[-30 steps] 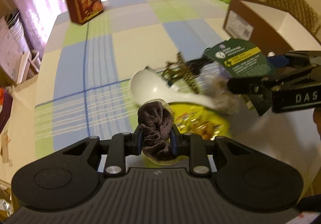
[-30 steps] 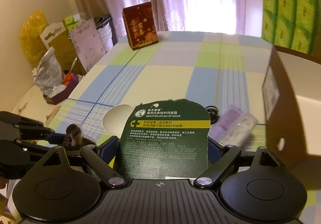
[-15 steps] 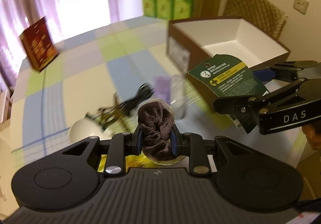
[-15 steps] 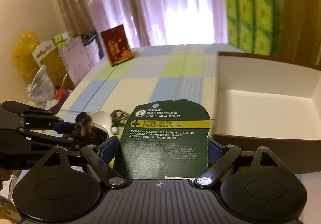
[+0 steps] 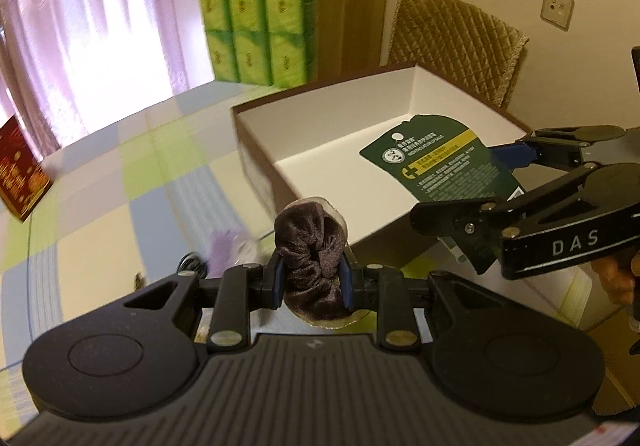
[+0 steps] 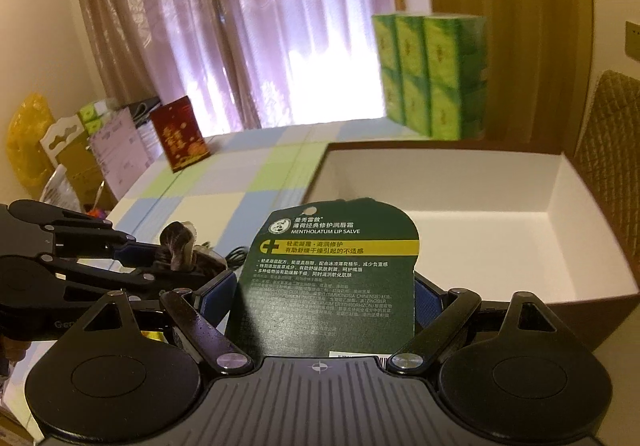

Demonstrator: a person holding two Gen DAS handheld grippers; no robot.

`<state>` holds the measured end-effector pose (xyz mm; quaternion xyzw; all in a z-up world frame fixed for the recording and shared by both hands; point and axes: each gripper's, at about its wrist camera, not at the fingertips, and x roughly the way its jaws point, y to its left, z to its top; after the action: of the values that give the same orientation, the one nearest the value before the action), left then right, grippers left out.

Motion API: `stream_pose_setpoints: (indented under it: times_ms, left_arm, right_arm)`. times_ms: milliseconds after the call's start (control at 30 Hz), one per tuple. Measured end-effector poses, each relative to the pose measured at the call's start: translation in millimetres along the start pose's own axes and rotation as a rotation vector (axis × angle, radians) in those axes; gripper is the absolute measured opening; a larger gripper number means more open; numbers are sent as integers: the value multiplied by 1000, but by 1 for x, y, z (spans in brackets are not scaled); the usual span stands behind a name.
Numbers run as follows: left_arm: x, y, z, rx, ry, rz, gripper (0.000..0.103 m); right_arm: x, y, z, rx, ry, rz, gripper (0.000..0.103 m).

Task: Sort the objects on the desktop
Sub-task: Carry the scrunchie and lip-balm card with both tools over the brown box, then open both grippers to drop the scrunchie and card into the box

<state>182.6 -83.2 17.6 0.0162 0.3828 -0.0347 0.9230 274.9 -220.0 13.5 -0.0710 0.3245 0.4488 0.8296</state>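
Observation:
My left gripper is shut on a dark brown velvet scrunchie, held above the table just short of the near left corner of the open brown box. My right gripper is shut on a dark green lip salve card, which hangs over the box's near rim; the box's white inside holds nothing. The left wrist view has the lip salve card out over the box floor, with the right gripper to its right. The left gripper and scrunchie sit left of the card.
On the checked tablecloth below lie a purple tube and a black cable. Stacked green tissue packs stand behind the box, a red box at the far left, a quilted chair beyond. Clutter lines the table's left side.
Both grippers have swung right and risen from the pile of items towards the box, each keeping its hold. The card now hangs over the box's inside.

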Motion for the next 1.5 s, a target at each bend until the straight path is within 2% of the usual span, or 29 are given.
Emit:
stream_pose_setpoints:
  times_ms: [300,633,733,867,967,1233,1300,1500]
  left_arm:
    - [31,-25,40,4,-32,-8,22]
    - [82,-32,79,-23,-20,-6,22]
    - [104,-33,86,-35,13,-10,22]
    - [136,-33,89,-52,79,-3,22]
    - [160,-33,88,-72,144,-5,22]
    - [206,-30,81,-93,320,-5,23]
    - [211,-30,78,-96,354,-5,23]
    - [211,-35,74,-75,379,3,25]
  right_arm:
    - [0,-45,15,-27,-22,-4,86]
    - [37,-102,35,-21,5,-42,86]
    - [55,-118,35,-19,47,-52,86]
    - [82,-139,33,-11,150,-45,86]
    - [103,-149,34,-12,258,-45,86]
    - [135,-161,36,-21,453,-51,86]
    - [137,-165,36,-9,480,-50,86]
    - [141,-165,36,-17,523,-59,86]
